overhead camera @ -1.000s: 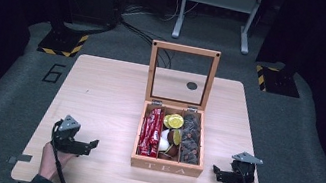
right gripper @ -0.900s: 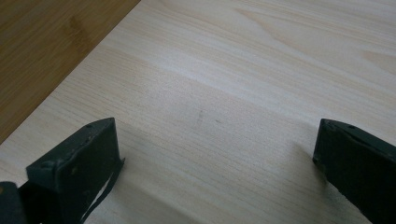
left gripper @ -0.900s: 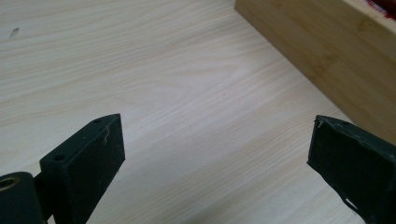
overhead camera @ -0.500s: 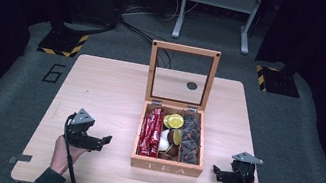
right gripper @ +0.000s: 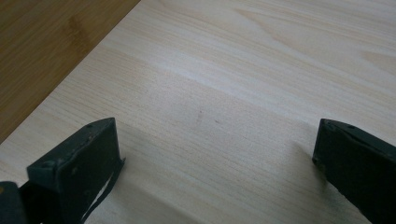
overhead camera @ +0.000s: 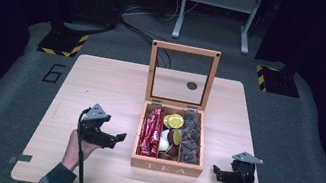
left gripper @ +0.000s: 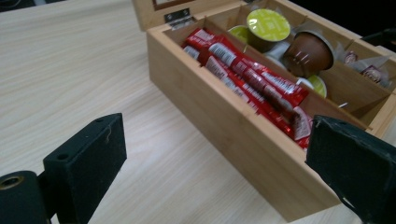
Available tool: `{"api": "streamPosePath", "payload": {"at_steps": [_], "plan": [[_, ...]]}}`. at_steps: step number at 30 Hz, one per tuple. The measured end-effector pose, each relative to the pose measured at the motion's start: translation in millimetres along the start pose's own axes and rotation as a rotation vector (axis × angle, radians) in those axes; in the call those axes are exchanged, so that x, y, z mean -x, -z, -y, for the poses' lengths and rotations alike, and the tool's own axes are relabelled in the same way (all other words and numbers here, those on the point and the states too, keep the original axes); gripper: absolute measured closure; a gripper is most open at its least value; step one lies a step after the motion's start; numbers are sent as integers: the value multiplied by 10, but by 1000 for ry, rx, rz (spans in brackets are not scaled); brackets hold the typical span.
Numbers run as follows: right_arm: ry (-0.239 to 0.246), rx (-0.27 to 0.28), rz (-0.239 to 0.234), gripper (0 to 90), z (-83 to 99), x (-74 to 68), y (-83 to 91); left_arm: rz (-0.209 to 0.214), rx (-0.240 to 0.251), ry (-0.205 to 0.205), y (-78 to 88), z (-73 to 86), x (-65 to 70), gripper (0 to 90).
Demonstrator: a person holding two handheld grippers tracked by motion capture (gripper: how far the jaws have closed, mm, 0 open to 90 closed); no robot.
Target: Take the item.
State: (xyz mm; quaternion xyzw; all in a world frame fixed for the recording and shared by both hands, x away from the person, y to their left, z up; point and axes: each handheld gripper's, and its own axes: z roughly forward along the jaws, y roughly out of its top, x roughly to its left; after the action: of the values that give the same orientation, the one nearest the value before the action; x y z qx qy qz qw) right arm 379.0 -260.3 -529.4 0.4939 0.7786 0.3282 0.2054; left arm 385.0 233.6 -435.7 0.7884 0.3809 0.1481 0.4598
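Note:
A wooden tea box stands open at the table's middle front, its glass lid upright. Red packets fill its left compartment. Yellow-green and brown capsules lie in the middle one, dark wrapped bags in the right one. My left gripper is open, raised just left of the box, jaws pointing at its left wall. My right gripper is open, low over bare table right of the box.
The light wooden table has a small dark round mark behind the lid. A dark padded floor surrounds it, with a metal stand and striped bases beyond. The box's wall shows at the upper left of the right gripper view.
My left gripper has moved right and forward toward the box's left side and lifted off the table. The right gripper has stayed in place.

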Motion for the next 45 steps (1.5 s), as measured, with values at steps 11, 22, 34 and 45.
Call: {"api": "streamPosePath", "payload": {"at_steps": [11,22,34,45], "plan": [[5,-1,0,1,1,4,1,46,-23,-54,-242,-231,197,52],[-5,3,6,3,2,0,0,119,-38,-113,-543,-421,416,52],[-5,6,5,4,4,3,0,184,-104,-194,-893,-576,619,59],[-2,4,2,5,5,5,3,200,-134,-230,-1137,-637,765,97]]}}
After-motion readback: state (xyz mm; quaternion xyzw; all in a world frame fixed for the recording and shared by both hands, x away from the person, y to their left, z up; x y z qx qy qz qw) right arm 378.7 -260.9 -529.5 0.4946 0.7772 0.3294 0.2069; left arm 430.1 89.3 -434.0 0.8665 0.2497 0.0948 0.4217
